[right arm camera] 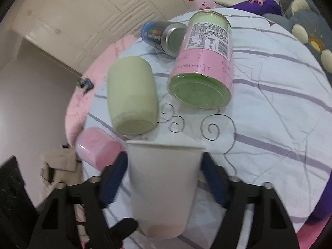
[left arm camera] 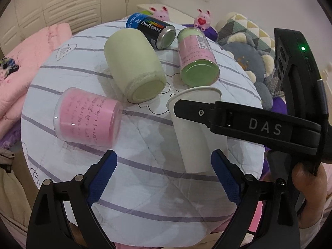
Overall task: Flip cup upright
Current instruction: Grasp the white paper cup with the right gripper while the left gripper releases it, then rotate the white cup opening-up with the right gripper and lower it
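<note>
A white paper cup [left arm camera: 195, 128] stands mouth-up, a little tilted, above the striped cloth of a round table [left arm camera: 145, 186]. My right gripper [right arm camera: 164, 178] is shut on the cup [right arm camera: 161, 186], one blue pad on each side of its wall. In the left wrist view the right gripper's black finger [left arm camera: 207, 112] crosses the cup near its rim. My left gripper [left arm camera: 164, 178] is open and empty, just in front of the cup, its blue pads [left arm camera: 103, 178] apart.
Several containers lie on their sides on the table: a pink jar [left arm camera: 87, 120], a pale green tub [left arm camera: 134, 66], a green-and-pink jar [left arm camera: 197, 58] and a blue-black can [left arm camera: 151, 29]. Plush toys [left arm camera: 249, 62] and pink bedding [left arm camera: 25, 62] surround the table.
</note>
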